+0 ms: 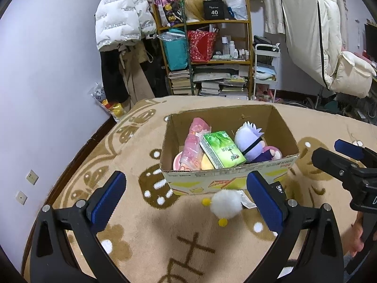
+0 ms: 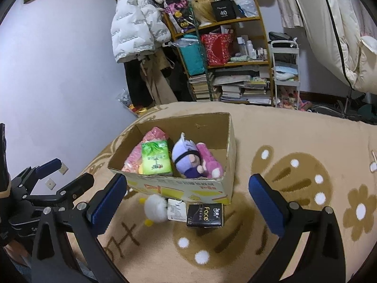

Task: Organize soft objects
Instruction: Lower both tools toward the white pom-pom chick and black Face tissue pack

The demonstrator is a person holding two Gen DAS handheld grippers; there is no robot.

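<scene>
Cardboard box (image 1: 278,165) — green tissue pack (image 1: 221,149), pink packet (image 1: 194,146), purple-haired doll (image 1: 251,141) inside — both grippers (image 1: 186,200) (image 2: 186,202) spread wide, empty.

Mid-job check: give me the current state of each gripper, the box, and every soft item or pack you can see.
left gripper: open, empty
right gripper: open, empty
cardboard box: open-topped, partly filled
green tissue pack: in box, tilted
purple plush doll: in box, lying down
pink plush: in box, beside doll
white fluffy toy: on blanket, outside box
black Face pack: on blanket, outside box
</scene>
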